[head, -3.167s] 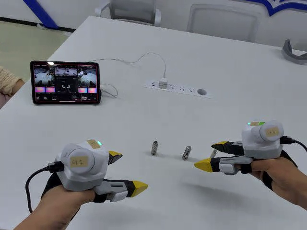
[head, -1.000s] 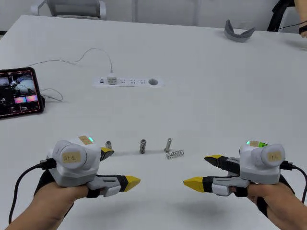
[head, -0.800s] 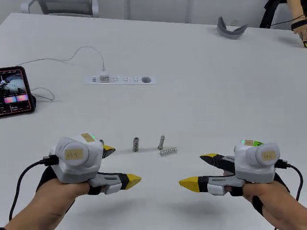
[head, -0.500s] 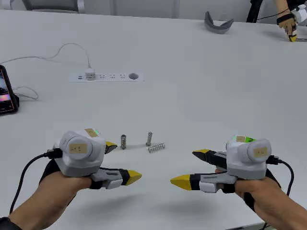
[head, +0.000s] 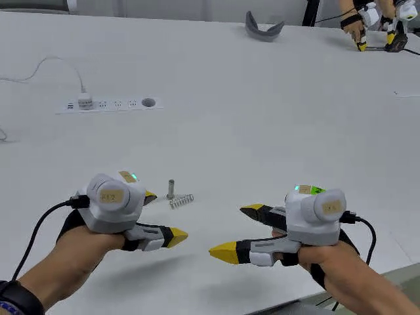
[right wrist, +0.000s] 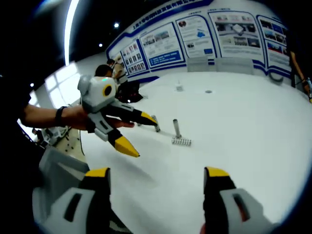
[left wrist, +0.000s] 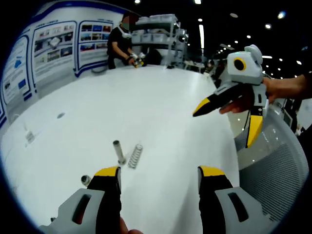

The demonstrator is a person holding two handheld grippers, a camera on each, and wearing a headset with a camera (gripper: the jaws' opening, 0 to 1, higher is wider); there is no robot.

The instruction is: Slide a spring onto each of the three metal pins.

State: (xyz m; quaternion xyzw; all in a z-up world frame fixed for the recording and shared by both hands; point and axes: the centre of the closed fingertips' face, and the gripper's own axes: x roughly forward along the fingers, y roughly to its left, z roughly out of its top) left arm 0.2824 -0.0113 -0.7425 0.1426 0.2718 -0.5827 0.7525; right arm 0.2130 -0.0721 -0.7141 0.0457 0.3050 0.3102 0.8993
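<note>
A bare metal pin (head: 170, 189) stands upright on the white table, with a loose spring (head: 182, 200) lying flat just right of its base. My left gripper (head: 164, 215) hovers open right next to them, a little nearer to me. In the left gripper view the pin (left wrist: 118, 152) and spring (left wrist: 135, 156) lie ahead of the open jaws, and another pin (left wrist: 86, 180) stands closer in. My right gripper (head: 235, 230) is open and empty, well to the right of the pin. The right gripper view shows the pin (right wrist: 177, 128), the spring (right wrist: 181, 141) and a spring-covered pin (right wrist: 156, 124).
A power strip (head: 108, 104) lies at the back left and a grey curved object (head: 264, 27) at the far side. Another person's hands with grippers (head: 374, 20) work at the top right. The table edge (head: 367, 262) runs close behind my right hand.
The head camera has swung right, shifting the whole picture left. My right gripper has drawn back from the pins toward me. Both grippers stay open; the loose spring has not moved.
</note>
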